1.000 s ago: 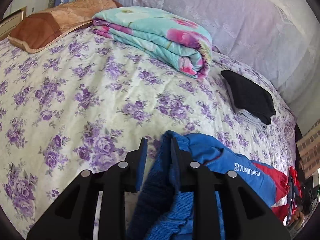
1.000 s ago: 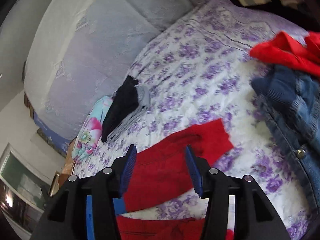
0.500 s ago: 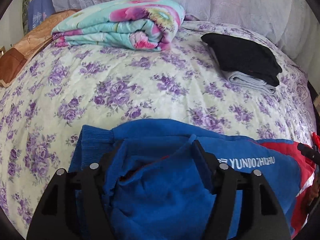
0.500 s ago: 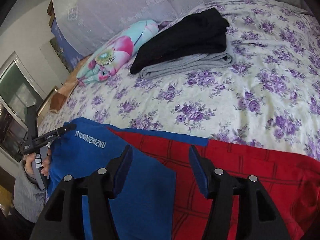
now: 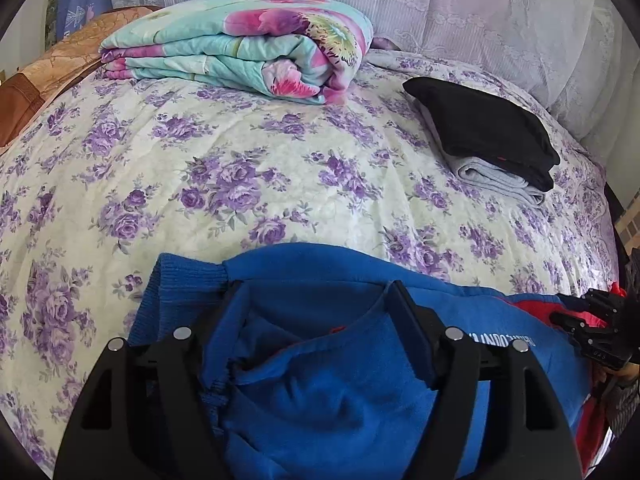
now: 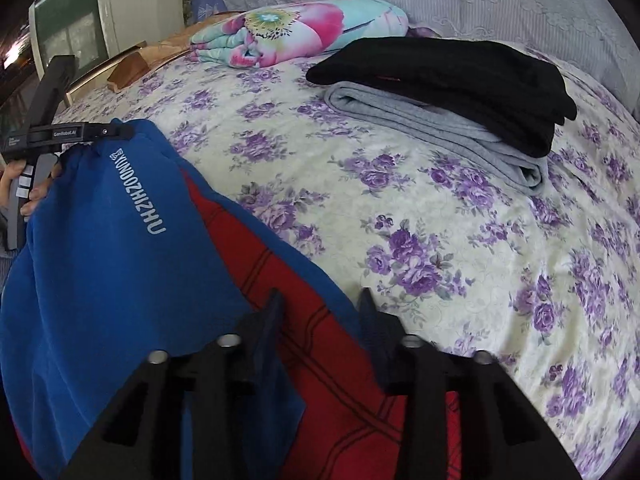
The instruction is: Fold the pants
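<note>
View from both wrists. I have the pants (image 5: pixel 320 392), blue with red panels, lying along the near edge of the bed (image 5: pixel 280 168), waistband end at my left. My left tool (image 5: pixel 316 304) is opening: its jaws stand wide on either side of the bunched blue waistband and do not pinch it. My right tool (image 6: pixel 320 308) is closing: its jaws straddle the red panel and the blue edge of a leg, with a gap visible at the pads. Step in hand, as I judge it: regripping before a fold. The next move calls for a firm pinch at both ends, then carrying one end over the other. A folded quilt (image 5: pixel 240 44) and a stack of folded clothes (image 5: pixel 488 140) lie well apart.
</note>
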Action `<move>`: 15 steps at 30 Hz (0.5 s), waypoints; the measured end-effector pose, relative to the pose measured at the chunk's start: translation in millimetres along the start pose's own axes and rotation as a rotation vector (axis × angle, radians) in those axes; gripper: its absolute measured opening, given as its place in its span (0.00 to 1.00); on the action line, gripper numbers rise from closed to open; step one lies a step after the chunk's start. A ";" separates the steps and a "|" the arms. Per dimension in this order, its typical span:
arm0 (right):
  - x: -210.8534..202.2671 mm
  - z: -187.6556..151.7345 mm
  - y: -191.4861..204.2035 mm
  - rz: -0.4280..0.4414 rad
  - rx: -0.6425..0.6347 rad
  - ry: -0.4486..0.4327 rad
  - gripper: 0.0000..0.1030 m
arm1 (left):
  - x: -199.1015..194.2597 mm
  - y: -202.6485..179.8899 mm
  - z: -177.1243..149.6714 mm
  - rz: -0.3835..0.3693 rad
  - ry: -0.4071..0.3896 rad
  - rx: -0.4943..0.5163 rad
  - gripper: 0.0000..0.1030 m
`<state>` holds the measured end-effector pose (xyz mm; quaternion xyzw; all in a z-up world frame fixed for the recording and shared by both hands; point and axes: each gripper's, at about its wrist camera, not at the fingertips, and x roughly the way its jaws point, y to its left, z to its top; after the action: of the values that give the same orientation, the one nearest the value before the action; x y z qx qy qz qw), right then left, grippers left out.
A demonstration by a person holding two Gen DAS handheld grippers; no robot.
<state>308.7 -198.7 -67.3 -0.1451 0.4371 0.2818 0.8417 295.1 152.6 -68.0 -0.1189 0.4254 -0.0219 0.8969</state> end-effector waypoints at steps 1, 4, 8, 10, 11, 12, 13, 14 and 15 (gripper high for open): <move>-3.2 1.4 2.2 -0.003 -0.016 -0.004 0.09 | 0.2 0.7 1.9 0.003 -0.003 -0.001 0.66; -7.6 9.5 2.3 -0.048 -0.031 -0.028 0.06 | 4.7 2.2 13.5 0.055 -0.039 -0.008 0.55; -0.9 31.3 -22.0 -0.095 0.079 -0.091 0.08 | 17.0 17.2 32.1 0.154 -0.063 -0.090 0.48; 17.8 34.8 -25.5 -0.100 0.097 -0.046 0.15 | 16.3 33.3 33.5 0.125 -0.049 -0.170 0.47; 24.3 31.8 -24.9 -0.105 0.101 -0.024 0.19 | 11.6 39.8 31.6 0.089 -0.048 -0.204 0.47; 23.0 27.7 -25.0 -0.098 0.113 -0.036 0.21 | 3.8 45.1 29.1 0.060 -0.053 -0.228 0.47; 16.7 23.7 -26.2 -0.087 0.134 -0.050 0.29 | -5.1 47.6 26.6 0.046 -0.060 -0.235 0.47; 7.0 19.9 -29.2 -0.076 0.167 -0.061 0.36 | -16.2 49.1 23.5 0.042 -0.066 -0.224 0.48; -7.7 14.7 -34.0 -0.061 0.209 -0.089 0.38 | -27.0 48.4 20.1 0.043 -0.073 -0.204 0.48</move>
<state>335.3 -221.3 -52.6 -0.0570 0.4219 0.2150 0.8789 290.4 207.3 -46.5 -0.2010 0.3951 0.0448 0.8953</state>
